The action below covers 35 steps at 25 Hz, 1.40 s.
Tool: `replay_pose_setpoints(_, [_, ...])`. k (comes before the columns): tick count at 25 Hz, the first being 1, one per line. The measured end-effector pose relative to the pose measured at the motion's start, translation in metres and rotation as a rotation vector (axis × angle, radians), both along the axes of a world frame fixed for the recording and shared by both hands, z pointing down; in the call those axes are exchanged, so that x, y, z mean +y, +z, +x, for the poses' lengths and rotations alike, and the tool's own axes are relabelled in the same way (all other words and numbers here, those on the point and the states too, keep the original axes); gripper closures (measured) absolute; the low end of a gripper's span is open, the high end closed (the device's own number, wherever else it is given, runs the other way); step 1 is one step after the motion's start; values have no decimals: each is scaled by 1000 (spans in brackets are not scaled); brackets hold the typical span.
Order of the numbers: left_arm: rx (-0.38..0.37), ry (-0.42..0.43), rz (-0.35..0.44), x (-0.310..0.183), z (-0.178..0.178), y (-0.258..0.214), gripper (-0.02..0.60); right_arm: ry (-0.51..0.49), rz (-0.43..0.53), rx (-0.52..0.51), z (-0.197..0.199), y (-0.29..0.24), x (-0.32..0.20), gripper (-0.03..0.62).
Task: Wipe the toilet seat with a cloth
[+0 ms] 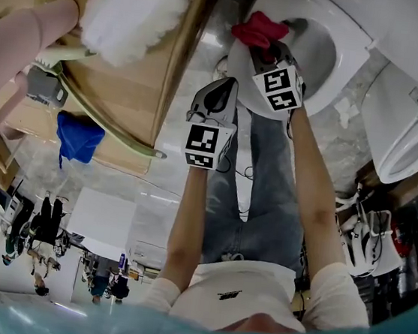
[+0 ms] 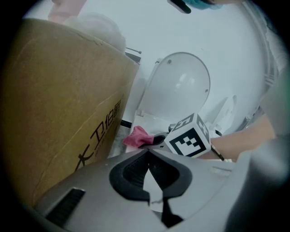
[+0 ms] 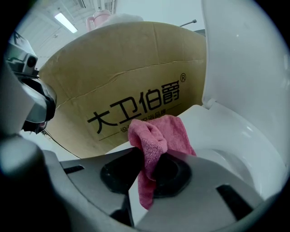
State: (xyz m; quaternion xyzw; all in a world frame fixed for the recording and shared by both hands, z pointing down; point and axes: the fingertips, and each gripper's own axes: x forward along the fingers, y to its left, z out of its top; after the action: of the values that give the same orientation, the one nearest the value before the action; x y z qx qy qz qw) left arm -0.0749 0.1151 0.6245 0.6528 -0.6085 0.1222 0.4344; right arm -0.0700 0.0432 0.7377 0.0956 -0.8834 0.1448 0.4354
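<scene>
The right gripper (image 1: 265, 53) is down at the toilet, jaws clamped tight on the cloth (image 1: 258, 28). In the right gripper view the pink-red cloth (image 3: 158, 133) is pinched between the dark pads. One fold bunches up above the jaws and a tail hangs below them. The cloth lies on the near rim of the seat (image 1: 354, 44), on the side facing the box (image 1: 127, 92). The white seat (image 3: 222, 136) curves off to the right of it, and the lid (image 3: 244, 54) stands raised behind.

The left gripper (image 1: 225, 87) hangs back, short of the toilet, over the pale floor between box and bowl. Its own view shows the jaws closed tip to tip, nothing held. Beyond them that view catches the cloth (image 2: 136, 136) on the rim, the right gripper's marker cube just beside it and the upright lid (image 2: 179, 88) above.

The box (image 3: 127, 68) stands close by the toilet, its printed side facing the seat. In the head view a white fluffy duster (image 1: 134, 9) pokes out of its top, and a blue rag (image 1: 78, 137) hangs at its edge. Both forearms reach forward, the right one stretched further.
</scene>
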Motion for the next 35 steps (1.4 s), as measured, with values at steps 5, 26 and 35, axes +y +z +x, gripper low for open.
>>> replay_pose_setpoints(5, [4, 1, 0, 14, 5, -1, 575, -35, 9, 23, 3, -1, 16, 540])
replay_pose_setpoints(26, [19, 52, -29, 48, 8, 5, 575, -84, -35, 46, 23, 3, 85, 540])
replay_pose_setpoints(35, [22, 112, -52, 62, 14, 10, 575, -99, -38, 77, 39, 4, 113, 540])
